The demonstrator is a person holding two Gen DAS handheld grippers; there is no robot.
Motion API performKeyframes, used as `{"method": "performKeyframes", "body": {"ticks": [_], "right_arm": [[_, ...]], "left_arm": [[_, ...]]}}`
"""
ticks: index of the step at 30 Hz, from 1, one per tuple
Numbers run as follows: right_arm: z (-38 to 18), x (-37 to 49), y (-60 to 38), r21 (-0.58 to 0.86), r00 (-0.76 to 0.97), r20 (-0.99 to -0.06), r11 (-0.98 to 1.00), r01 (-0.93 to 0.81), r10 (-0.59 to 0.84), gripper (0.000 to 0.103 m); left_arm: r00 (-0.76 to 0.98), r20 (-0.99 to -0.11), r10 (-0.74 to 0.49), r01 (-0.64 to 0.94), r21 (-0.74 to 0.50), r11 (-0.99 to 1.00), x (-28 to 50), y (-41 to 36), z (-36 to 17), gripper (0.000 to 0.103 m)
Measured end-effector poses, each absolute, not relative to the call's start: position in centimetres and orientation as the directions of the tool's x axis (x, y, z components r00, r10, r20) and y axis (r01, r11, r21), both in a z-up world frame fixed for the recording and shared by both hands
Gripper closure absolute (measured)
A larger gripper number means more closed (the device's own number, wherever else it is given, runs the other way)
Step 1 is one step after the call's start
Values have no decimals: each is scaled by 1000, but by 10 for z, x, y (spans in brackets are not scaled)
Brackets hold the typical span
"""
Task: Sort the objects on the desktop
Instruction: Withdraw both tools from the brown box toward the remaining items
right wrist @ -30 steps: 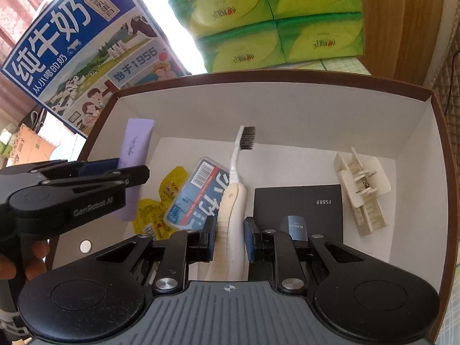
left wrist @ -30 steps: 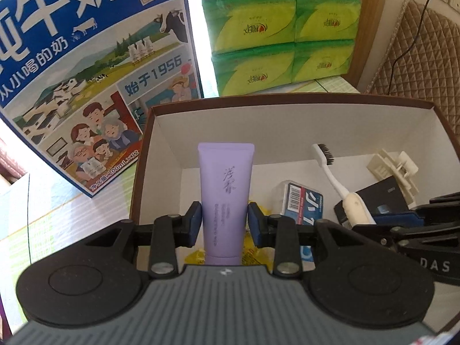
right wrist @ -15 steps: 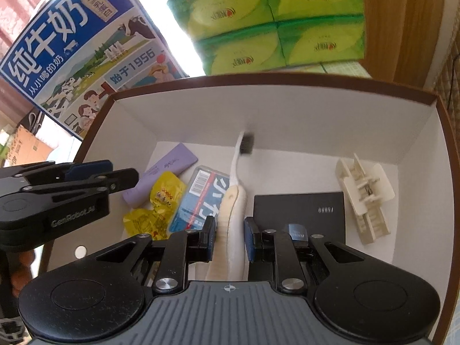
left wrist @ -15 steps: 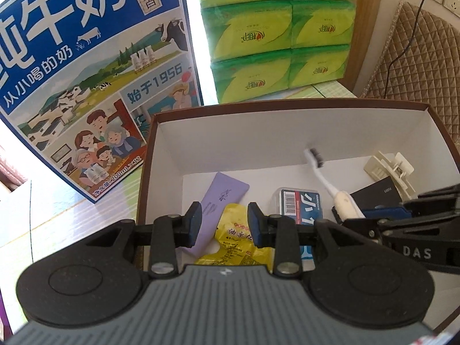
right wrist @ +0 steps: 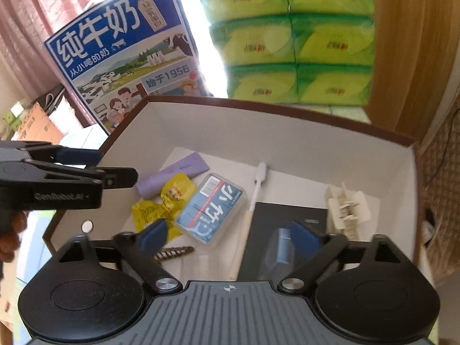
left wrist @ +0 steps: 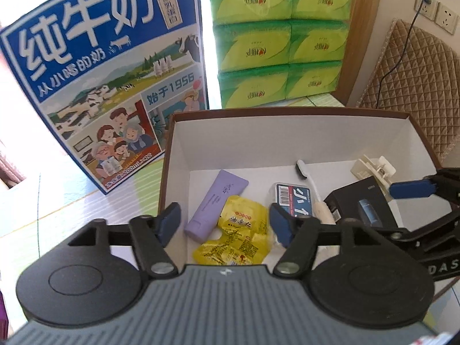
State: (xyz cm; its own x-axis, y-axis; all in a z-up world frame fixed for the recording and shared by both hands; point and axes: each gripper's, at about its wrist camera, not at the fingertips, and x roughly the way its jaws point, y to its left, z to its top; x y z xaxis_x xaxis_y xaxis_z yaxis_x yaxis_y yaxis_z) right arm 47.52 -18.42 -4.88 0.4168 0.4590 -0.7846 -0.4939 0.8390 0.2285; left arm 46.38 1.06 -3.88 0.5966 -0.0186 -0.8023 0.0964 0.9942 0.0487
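Two grippers: both hang over the brown-rimmed box (left wrist: 169, 155), each with nothing between its fingers.
Left gripper (left wrist: 225, 222): jaws spread wide, poised above the box's near left part; seen from the right wrist view it enters at 9 o'clock (right wrist: 115, 166).
Right gripper (right wrist: 230, 237): jaws spread wide above the near middle of the box.
Purple tube (left wrist: 215, 205): lying flat on the box floor, cap end toward 7 o'clock, near the left wall.
Yellow packets (left wrist: 235, 238): at 5 o'clock of the tube, overlapping its lower edge.
Blue-label case (right wrist: 211, 208): flat, just at 3 o'clock of the packets.
Toothbrush (right wrist: 254, 192): lying flat, bristle end toward 12 o'clock, between the case and the black box (right wrist: 287, 218).
White clip (right wrist: 348, 208): at 3 o'clock of the black box, near the right wall.
Screw (right wrist: 172, 251): on the floor at 6 o'clock of the packets.
Milk carton (left wrist: 100, 80): standing outside the box at 10 o'clock.
Green tissue packs (left wrist: 281, 37): stacked behind the box at 12 o'clock.
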Motion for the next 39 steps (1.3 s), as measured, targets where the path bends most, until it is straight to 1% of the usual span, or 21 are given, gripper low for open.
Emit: {"method": "performKeyframes", "body": {"ticks": [2,3,4,6,18,23,39], "right_arm": [[-46,469,-187,213,428,-784,843,-494,449,5],[-44,465,-189,205,437,-784,847,-490,442,3],[-43,462,-191,198,444,-783,850,-487,437,2],[-38,455,-196,189,458,-777,854,-485,432,2],[-16,418,-221,172,517,-759,887,-429,397,2],[-5,397,-230,173,531,-748,890,-423,398,2],[29,338,-243,162,573,-711,888,-430,407,2]], "left_arm": [[608,-794,-24,100,46,994,456,9,-33,30],[612,-791,-26,102,46,994,452,7,-30,27],[616,-787,-25,102,48,994,448,6,-28,22],[625,-780,-17,97,57,994,440,2,-23,20],[612,-791,13,57,60,997,391,-12,-4,15],[611,-792,-7,38,21,999,367,-15,4,15],[649,-761,8,-2,8,1000,298,-13,28,15]]}}
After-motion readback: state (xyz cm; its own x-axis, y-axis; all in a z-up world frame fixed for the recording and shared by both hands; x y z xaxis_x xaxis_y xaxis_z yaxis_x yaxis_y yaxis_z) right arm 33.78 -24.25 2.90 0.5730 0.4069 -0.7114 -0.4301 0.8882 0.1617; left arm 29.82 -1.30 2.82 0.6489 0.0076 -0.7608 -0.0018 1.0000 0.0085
